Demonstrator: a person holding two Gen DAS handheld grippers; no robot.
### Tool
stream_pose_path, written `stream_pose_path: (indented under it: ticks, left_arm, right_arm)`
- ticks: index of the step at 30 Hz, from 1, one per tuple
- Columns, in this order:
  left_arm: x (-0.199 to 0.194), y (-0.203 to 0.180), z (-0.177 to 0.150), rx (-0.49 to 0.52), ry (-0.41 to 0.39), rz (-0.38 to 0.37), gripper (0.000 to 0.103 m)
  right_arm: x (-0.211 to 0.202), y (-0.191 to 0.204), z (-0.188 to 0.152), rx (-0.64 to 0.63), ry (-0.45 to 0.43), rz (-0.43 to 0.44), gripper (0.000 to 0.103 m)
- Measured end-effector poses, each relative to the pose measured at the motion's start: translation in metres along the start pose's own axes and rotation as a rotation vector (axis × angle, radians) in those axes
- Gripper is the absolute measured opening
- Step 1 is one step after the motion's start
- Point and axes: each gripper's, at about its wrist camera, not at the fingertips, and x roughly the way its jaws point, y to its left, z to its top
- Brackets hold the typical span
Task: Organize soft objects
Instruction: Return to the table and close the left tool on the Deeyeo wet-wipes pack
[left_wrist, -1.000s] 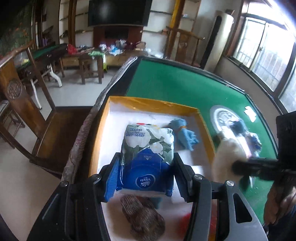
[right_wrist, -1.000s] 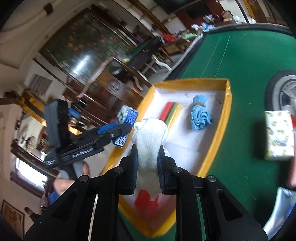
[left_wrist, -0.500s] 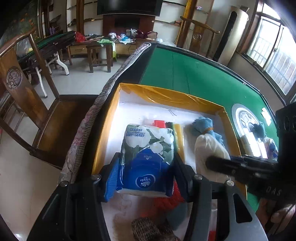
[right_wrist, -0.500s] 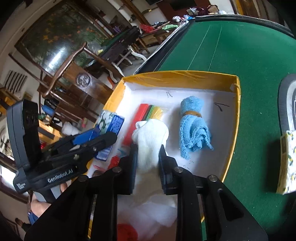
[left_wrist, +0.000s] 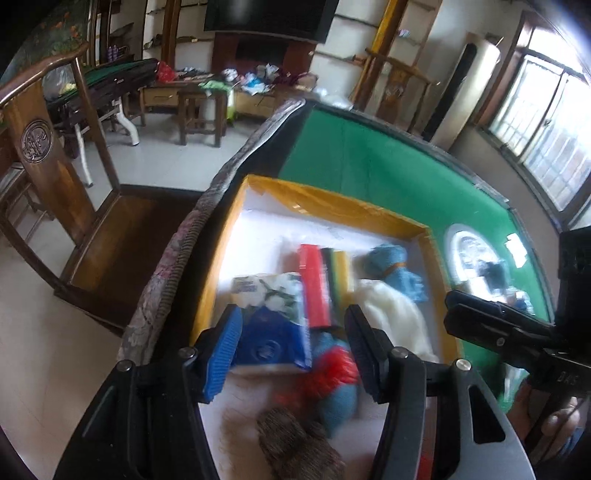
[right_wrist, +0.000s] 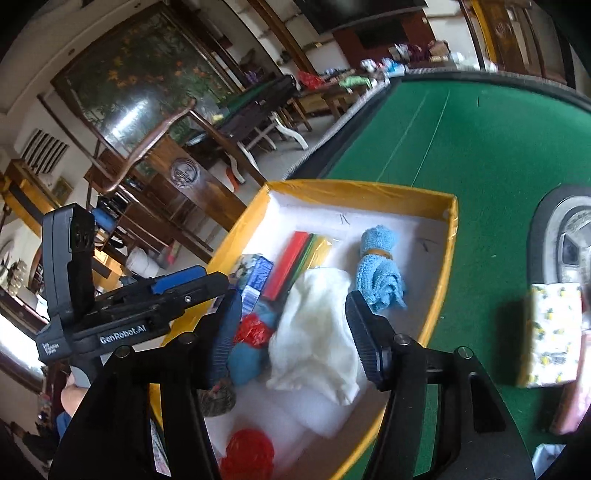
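Note:
A yellow-rimmed box (left_wrist: 369, 212) (right_wrist: 447, 236) with a white floor sits on the green table. Inside lie a blue-and-floral tissue pack (left_wrist: 273, 325) (right_wrist: 255, 275), a white cloth (left_wrist: 391, 314) (right_wrist: 317, 332), a rolled blue towel (left_wrist: 399, 266) (right_wrist: 380, 273), a red, green and yellow bundle (left_wrist: 325, 284) (right_wrist: 299, 258), red and blue soft items (left_wrist: 332, 373) and a brown woolly piece (left_wrist: 295, 443). My left gripper (left_wrist: 291, 339) is open above the tissue pack. My right gripper (right_wrist: 291, 332) is open above the white cloth.
A lemon-print tissue pack (right_wrist: 550, 336) lies on the green felt (right_wrist: 480, 140) right of the box, beside a round centre panel (right_wrist: 569, 236). A wooden chair (left_wrist: 55, 173) stands left of the table's edge.
Both grippers have opened. The tissue pack has dropped from my left gripper into the box, and the white cloth has dropped from my right gripper beside the blue towel.

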Motion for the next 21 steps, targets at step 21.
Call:
stream_pose_path:
  ticks: [21]
  left_arm:
    - [0.004,-0.216,-0.064,0.389,0.079,-0.277,0.07]
  right_arm:
    - [-0.228,-0.145,-0.101,0.152,-0.242,-0.085,0.061]
